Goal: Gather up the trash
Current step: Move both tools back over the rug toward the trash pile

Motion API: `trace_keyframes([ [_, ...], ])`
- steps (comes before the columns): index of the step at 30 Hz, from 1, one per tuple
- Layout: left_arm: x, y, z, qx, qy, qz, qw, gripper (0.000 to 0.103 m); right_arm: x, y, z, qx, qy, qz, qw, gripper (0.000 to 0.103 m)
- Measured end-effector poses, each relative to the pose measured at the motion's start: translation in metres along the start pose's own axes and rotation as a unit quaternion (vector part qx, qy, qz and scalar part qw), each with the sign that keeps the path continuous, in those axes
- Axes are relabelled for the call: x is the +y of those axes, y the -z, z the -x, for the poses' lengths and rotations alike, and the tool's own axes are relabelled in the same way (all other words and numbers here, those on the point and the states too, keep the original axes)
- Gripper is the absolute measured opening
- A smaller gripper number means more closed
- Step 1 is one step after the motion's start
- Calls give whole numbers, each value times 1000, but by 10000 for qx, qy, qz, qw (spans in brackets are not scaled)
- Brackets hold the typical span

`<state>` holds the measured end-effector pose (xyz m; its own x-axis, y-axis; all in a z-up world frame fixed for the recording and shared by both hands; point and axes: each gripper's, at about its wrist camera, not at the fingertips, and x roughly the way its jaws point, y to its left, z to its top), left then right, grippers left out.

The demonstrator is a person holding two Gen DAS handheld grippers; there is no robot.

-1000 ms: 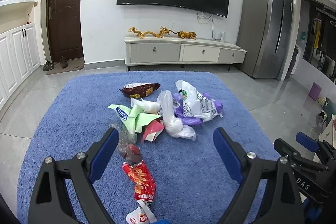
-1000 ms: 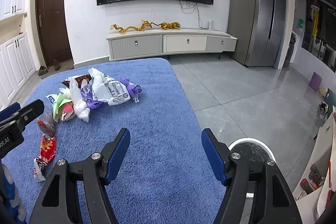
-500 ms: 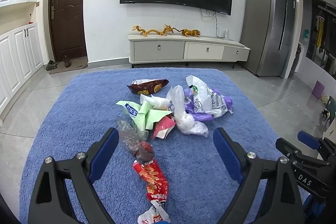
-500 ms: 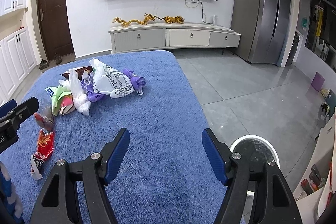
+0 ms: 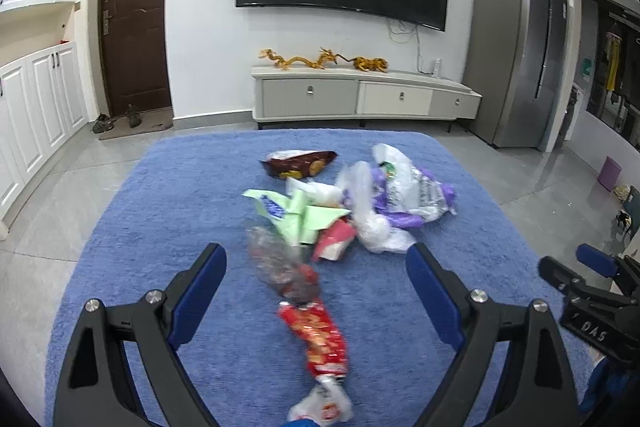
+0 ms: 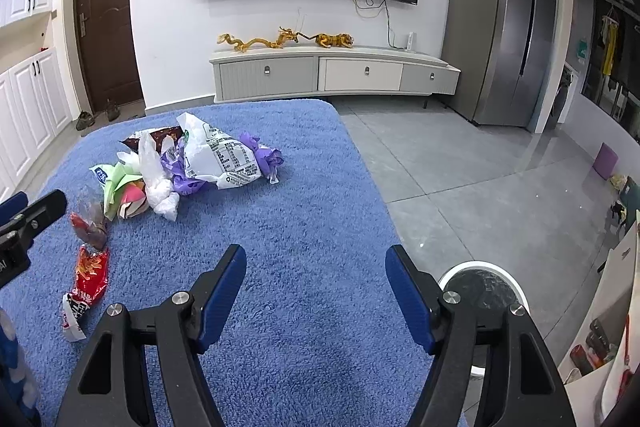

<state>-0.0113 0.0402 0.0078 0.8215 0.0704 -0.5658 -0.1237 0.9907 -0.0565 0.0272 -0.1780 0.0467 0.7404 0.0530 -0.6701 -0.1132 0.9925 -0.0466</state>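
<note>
A pile of trash lies on a blue rug [image 5: 160,227]: a red snack wrapper [image 5: 318,337], a clear crumpled wrapper [image 5: 276,263], green paper [image 5: 304,213], a white printed bag [image 5: 412,187], a brown snack bag [image 5: 298,163]. My left gripper [image 5: 316,279] is open above the rug, with the red and clear wrappers between its fingers. My right gripper [image 6: 316,279] is open and empty over bare rug [image 6: 312,211], right of the pile [image 6: 192,163]. The red wrapper [image 6: 90,277] lies at its left.
A white-rimmed round bin [image 6: 482,293] stands on the grey floor by the rug's right edge. A TV cabinet [image 5: 360,99], a fridge [image 5: 516,55] and a brown door [image 5: 134,23] stand at the far wall. White cupboards [image 5: 36,99] line the left.
My left gripper has shifted left, so the trash pile sits more to the right between its fingers. The right gripper view has crept slightly to the left.
</note>
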Motion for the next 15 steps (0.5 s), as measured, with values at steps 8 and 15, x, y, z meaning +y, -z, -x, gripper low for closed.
trace_keyframes([
  [8,41,2,3,-82,-479,99,9988,91,4,0,1,-7,-89,37,10000,70],
  [15,56,12,2,84,-517,104,9986,91,1,-1,8,-78,-104,-17,9999,70],
])
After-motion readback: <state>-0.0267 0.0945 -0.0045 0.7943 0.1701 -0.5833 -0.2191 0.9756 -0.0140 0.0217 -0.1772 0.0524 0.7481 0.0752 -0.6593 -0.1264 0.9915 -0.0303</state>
